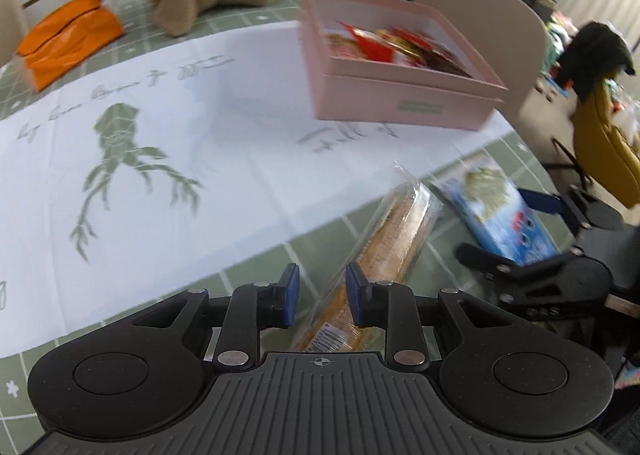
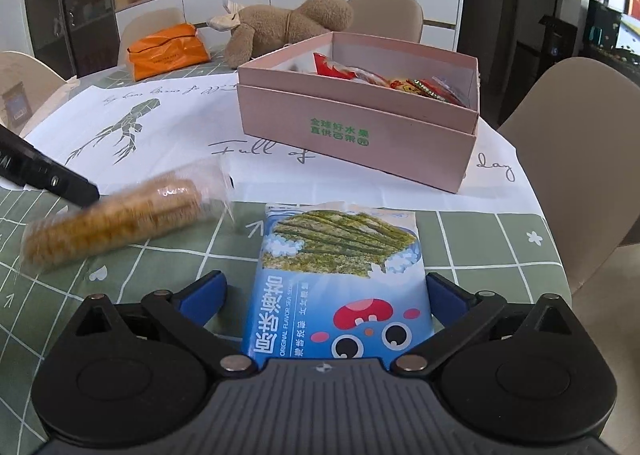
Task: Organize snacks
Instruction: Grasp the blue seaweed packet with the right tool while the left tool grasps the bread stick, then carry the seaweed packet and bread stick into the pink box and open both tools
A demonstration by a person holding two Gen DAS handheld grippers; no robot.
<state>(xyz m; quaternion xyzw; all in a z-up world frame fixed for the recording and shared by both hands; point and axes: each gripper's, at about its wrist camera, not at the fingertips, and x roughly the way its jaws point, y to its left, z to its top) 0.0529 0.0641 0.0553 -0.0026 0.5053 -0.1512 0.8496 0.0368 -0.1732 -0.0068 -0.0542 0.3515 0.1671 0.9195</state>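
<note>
- Fingers (image 1: pixel 289 297) of the left gripper (image 1: pixel 322 297) stand partly apart, blue pads on either side of the near end of a clear-wrapped roll of biscuits (image 1: pixel 394 231); whether the pads actually press the wrapper I cannot tell.
- Right gripper (image 2: pixel 326 297) is spread wide, its blue fingers (image 2: pixel 204 293) flanking the near end of a blue seaweed snack packet (image 2: pixel 340 275) with a gap on the left side; nothing is clamped.
- Both snacks lie on the green checked tablecloth (image 2: pixel 500 255), on the near side of the pink box (image 2: pixel 360 135), the biscuit roll to the packet's left and apart from it.
- Blur smears the biscuit roll in the right wrist view.
- Pink box sits on a white paper sheet (image 2: pixel 168 143) printed with a green deer head and script lettering; red and yellow wrapped snacks (image 2: pixel 400 81) already fill part of the box.
- Beyond the box, a brown plush toy (image 2: pixel 288 25) lies on its side.
- Left of the plush toy, farther from the box, rests an orange bag (image 2: pixel 168 51).
- Beige chairs (image 2: pixel 580 159) stand around the table, one to the right of the box.
</note>
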